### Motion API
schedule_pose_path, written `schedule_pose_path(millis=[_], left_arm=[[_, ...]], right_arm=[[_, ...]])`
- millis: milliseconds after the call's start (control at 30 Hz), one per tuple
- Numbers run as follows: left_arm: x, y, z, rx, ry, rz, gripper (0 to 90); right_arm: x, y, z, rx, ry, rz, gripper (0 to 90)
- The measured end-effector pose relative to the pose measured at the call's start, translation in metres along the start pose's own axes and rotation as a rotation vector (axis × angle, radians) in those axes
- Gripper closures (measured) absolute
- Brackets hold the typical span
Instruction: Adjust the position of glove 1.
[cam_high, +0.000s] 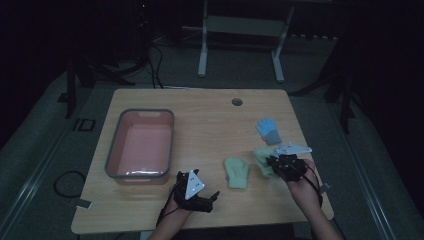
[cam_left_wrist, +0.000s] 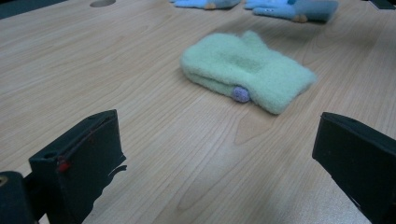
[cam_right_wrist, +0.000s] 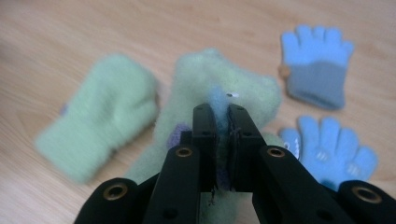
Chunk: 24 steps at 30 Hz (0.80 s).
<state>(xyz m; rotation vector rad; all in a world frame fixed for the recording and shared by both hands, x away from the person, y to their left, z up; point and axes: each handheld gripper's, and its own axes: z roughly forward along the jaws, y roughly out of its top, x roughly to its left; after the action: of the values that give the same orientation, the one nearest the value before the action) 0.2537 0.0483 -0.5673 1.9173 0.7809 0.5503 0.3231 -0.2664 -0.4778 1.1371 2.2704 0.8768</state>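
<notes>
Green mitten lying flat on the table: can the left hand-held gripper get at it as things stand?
Probably yes. The left hand-held gripper is open, facing the green mitten across bare table, with nothing between them.

Table (cam_high: 150, 210): light wood, with a round cable hole (cam_high: 237, 102) near my far edge. Far left of me sits a grey-rimmed pink tub (cam_high: 140, 144). Right of centre lies a light green mitten (cam_high: 237, 172); two blue gloves (cam_right_wrist: 317, 65) (cam_right_wrist: 329, 149) lie farther right.

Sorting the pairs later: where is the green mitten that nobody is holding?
In the high view the loose green mitten lies flat on the table, between the two grippers, left of the clamped mitten.
</notes>
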Motion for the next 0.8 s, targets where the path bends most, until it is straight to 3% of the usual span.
schedule_pose_path(millis=[167,367,567,800], left_arm=[[0.000,0.000,0.000,0.000,0.001,-0.001,1.8],[0.000,0.000,0.000,-0.002,-0.002,-0.001,1.8],[0.001,0.000,0.000,-0.001,0.002,-0.009,1.8],[0.000,0.000,0.000,-0.001,0.000,-0.001,1.8]], right_arm=[[0.009,0.021,-0.016,-0.045,-0.009,-0.017,83.5],[0.023,0.042,-0.023,-0.074,0.007,-0.026,83.5],[0.044,0.053,-0.017,-0.087,0.031,-0.035,83.5],[0.069,0.059,-0.005,-0.059,0.052,-0.034,83.5]])
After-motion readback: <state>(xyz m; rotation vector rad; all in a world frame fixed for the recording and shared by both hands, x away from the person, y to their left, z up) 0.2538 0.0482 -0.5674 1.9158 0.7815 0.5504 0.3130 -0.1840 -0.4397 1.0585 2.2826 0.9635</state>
